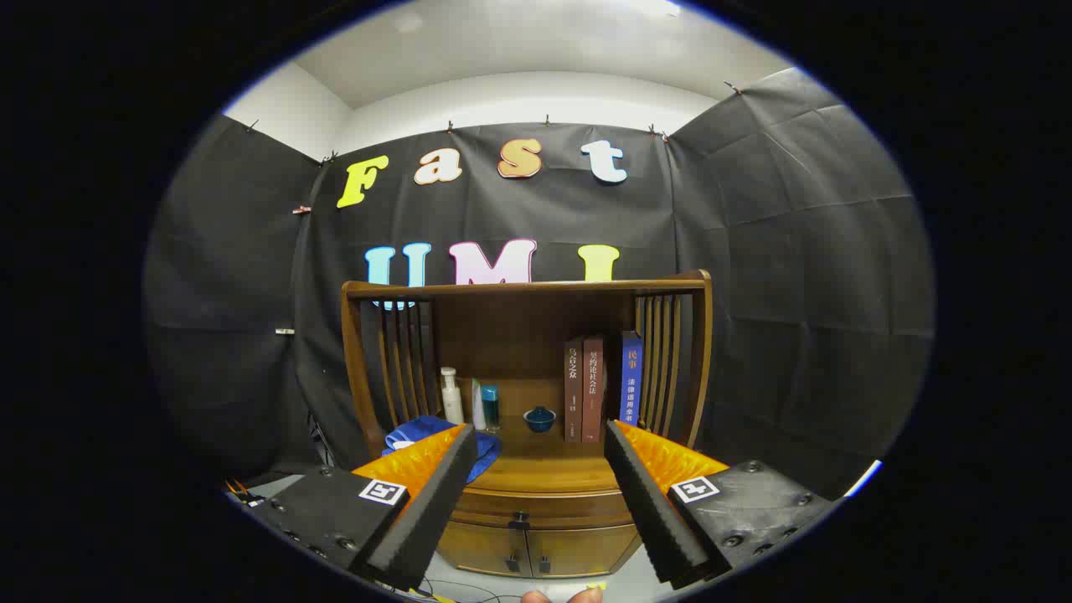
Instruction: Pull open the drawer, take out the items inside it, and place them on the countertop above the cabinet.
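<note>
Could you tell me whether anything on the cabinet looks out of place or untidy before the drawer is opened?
Only the blue cloth, lying crumpled on the countertop beside the white bottle. The books stand upright, the small bowl sits level, and the drawer is closed. The gripper hangs open before the cabinet.

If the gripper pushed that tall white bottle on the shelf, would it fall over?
Probably. The white bottle looks tall and narrow, standing upright, so a push near its top could tip it. It seems to be plastic, so likely light and not fragile. The gripper is open, its jaws wide apart and well short of the shelf.
</note>
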A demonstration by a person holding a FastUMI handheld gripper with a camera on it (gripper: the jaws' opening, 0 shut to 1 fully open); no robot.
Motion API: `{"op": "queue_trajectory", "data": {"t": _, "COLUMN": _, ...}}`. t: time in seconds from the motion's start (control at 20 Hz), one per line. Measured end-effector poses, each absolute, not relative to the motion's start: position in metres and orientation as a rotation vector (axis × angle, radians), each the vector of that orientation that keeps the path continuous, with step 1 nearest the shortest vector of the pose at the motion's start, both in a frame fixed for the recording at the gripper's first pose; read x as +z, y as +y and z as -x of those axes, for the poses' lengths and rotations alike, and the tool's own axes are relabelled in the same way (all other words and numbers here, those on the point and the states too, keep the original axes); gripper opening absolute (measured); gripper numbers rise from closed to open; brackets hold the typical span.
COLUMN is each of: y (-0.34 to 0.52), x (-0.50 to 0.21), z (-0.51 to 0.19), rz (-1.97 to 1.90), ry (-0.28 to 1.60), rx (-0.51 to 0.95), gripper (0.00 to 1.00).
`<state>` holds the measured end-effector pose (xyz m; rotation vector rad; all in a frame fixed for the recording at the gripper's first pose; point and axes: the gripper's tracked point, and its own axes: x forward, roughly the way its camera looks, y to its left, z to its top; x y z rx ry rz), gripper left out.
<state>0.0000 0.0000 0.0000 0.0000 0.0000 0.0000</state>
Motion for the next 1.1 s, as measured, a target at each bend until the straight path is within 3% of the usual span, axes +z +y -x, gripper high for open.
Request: {"op": "queue_trajectory", "data": {"t": 1.1, "y": 0.007, "x": -0.015, "z": -0.002, "rz": 0.006, "ry": -0.043, "rx": 0.017, "gripper": 0.99}}
